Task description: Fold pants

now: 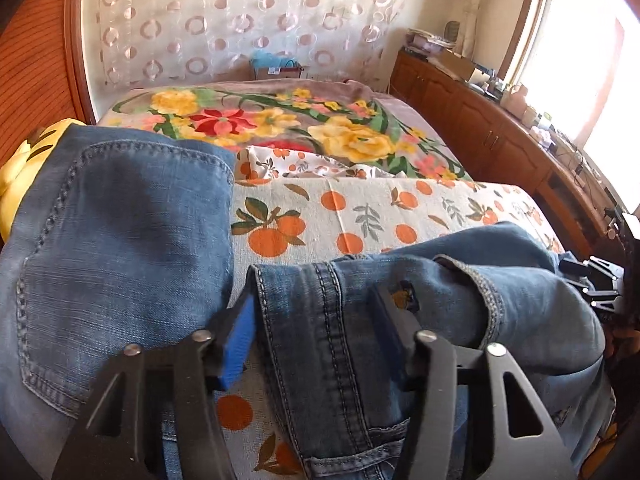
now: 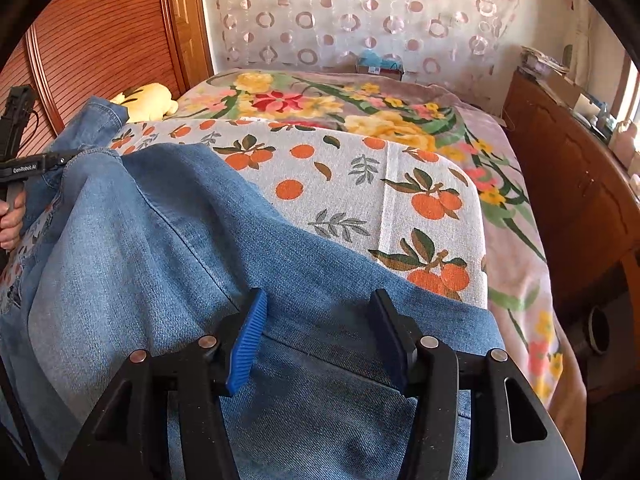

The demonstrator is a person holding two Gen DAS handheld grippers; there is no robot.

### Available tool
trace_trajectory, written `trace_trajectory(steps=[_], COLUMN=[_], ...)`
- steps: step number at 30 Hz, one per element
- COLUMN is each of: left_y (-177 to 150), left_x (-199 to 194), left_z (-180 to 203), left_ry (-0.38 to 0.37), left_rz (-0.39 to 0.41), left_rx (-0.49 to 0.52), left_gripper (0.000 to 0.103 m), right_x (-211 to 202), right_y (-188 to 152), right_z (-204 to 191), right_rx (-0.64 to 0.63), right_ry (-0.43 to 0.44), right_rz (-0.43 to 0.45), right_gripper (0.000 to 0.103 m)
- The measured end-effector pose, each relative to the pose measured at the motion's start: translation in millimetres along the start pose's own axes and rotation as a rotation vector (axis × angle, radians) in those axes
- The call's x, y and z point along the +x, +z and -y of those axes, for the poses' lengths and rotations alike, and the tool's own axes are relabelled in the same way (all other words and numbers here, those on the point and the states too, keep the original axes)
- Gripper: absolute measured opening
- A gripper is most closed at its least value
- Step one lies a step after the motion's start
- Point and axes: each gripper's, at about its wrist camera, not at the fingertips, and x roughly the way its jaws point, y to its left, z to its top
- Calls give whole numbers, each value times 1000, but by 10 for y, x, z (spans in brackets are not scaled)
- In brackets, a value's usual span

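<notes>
Blue jeans (image 1: 120, 220) lie spread over the orange-print sheet (image 1: 340, 208) on the bed. Their back pocket shows at the left of the left wrist view. My left gripper (image 1: 316, 332) points down at the waistband (image 1: 332, 304). Its blue pads (image 1: 240, 344) stand apart on either side of the band, which lies flat between them. In the right wrist view, my right gripper (image 2: 320, 328) hovers over a smooth stretch of the denim (image 2: 160, 240) near the bed's edge. Its jaws are apart and nothing is pinched between them. A person's hand (image 2: 10, 220) holds the other tool at the far left.
A floral blanket (image 1: 280, 120) covers the far half of the bed. A yellow plush toy (image 2: 148, 98) sits at the far left by the wooden wardrobe (image 2: 100, 40). A cluttered wooden cabinet (image 1: 500, 140) runs along the right, under a bright window.
</notes>
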Motion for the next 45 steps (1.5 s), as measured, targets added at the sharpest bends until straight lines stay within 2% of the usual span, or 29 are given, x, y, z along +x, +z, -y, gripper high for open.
trace_trajectory(steps=[1, 3, 4, 7, 8, 9, 10, 11, 15, 18, 23, 25, 28, 30, 33, 34, 36, 37, 39, 40, 45], left_y=[-18, -45, -66, -116, -124, -118, -107, -89, 10, 88, 166, 156, 115, 66, -12, -35, -75, -101, -149, -149, -164], left_x=[16, 7, -25, -217, -317, -378, -476, -568, -1010, -1387, -1784, -1830, -1681, -1527, -1219, -1112, -971, -915, -868, -859, -873], left_z=[8, 17, 28, 130, 159, 175, 181, 182, 208, 282, 272, 187, 31, -67, -228, -267, -293, -299, -295, -295, -250], left_ry=[2, 7, -11, -4, -9, -15, -21, -25, -52, -63, -49, -29, 13, 36, 69, 79, 85, 86, 94, 94, 91], left_rz=[-4, -3, 7, 67, 96, 110, 129, 150, 241, 323, 410, 422, 390, 359, 296, 270, 229, 217, 211, 209, 208], left_rx=[4, 7, 9, 50, 54, 50, 46, 45, 52, 76, 88, 75, 39, 19, -22, -27, -27, -24, -18, -16, 5], left_gripper=[41, 30, 20, 14, 13, 12, 10, 9, 8, 8, 8, 8, 8, 8, 8, 8, 8, 8, 8, 8, 8], right_x=[-9, -20, -25, -40, -47, -66, -89, -129, -444, -754, -1253, -1389, -1339, -1154, -729, -589, -378, -323, -242, -189, 93], right_y=[-24, -70, -86, -103, -106, -92, -84, -69, 44, 178, 477, 621, 803, 916, 1095, 1164, 1203, 1185, 1093, 1007, 781], right_z=[-2, -19, -26, -32, -32, -25, -25, -16, -40, -46, -114, -192, -331, -429, -513, -468, -339, -255, -79, 30, 470], right_rx=[0, 0, 1, 5, 7, 9, 13, 13, -5, -10, -17, -37, -63, -81, -75, -70, -23, 5, 44, 61, 131], right_ry=[-1, -7, -8, -7, -4, 16, 34, 14, -33, -52, -68, -72, -81, -93, -58, -37, -62, -62, -44, -54, -133], right_rz=[11, 30, 35, 33, 32, 31, 26, 33, 120, 190, 292, 336, 350, 339, 278, 243, 199, 192, 176, 159, 47], right_gripper=[56, 55, 55, 53, 37, 11, 7, 4, 2, 2, 2, 2, 2, 2, 3, 6, 17, 20, 40, 44, 47])
